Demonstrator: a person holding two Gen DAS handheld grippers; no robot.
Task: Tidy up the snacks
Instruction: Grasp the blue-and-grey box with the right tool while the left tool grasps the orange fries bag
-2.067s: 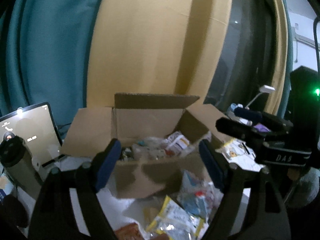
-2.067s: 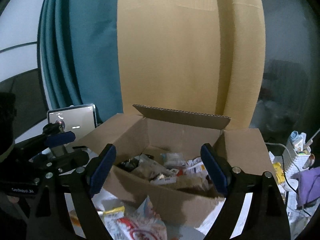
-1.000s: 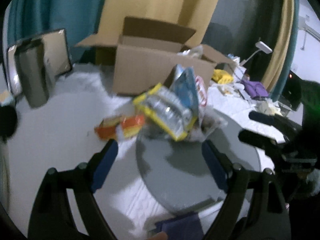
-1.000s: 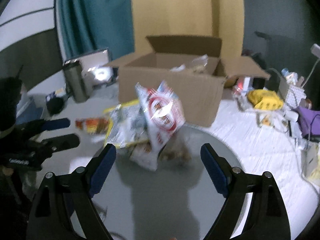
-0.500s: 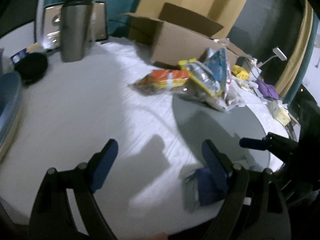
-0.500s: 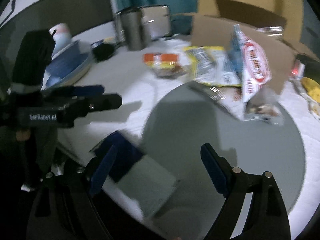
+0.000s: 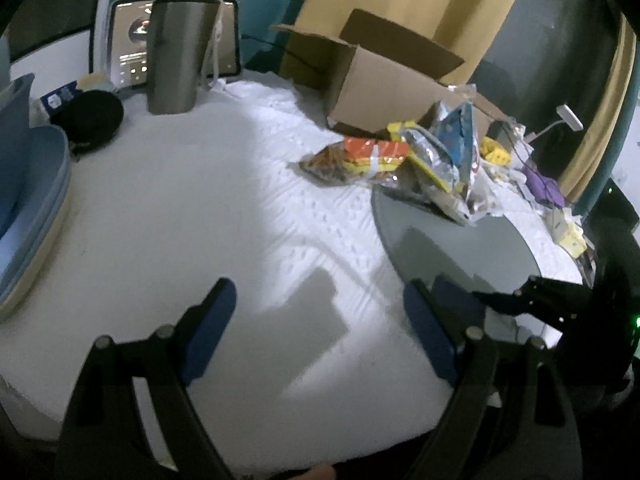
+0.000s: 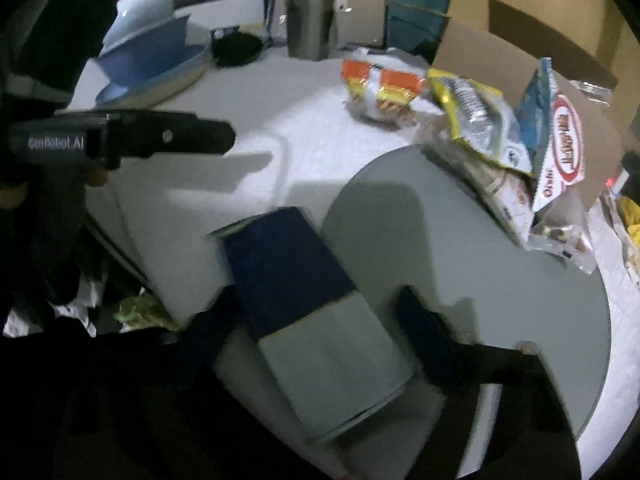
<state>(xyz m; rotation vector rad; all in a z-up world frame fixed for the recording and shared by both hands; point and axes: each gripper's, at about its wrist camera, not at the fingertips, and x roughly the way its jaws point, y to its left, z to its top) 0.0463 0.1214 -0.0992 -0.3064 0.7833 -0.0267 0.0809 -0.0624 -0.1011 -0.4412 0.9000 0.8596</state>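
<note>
Your left gripper point(image 7: 316, 332) and right gripper point(image 8: 308, 328) both hover spread and empty at the desk's near edge, while the snack bags point(image 7: 404, 160) lie unsorted beside the cardboard box point(image 7: 384, 88) at the far edge

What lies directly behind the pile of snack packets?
The open brown cardboard box stands directly behind the pile of snack packets. The packets hide its lower front; its inside cannot be seen.

white-covered table point(image 7: 224, 208), round grey mat point(image 7: 460, 248) on the right side, snack bags point(image 7: 400, 160) piled at the mat's far edge, open cardboard box point(image 7: 384, 84) behind them, steel tumbler point(image 7: 176, 56), tablet point(image 7: 132, 44), blue tub point(image 7: 28, 184) at left
</note>
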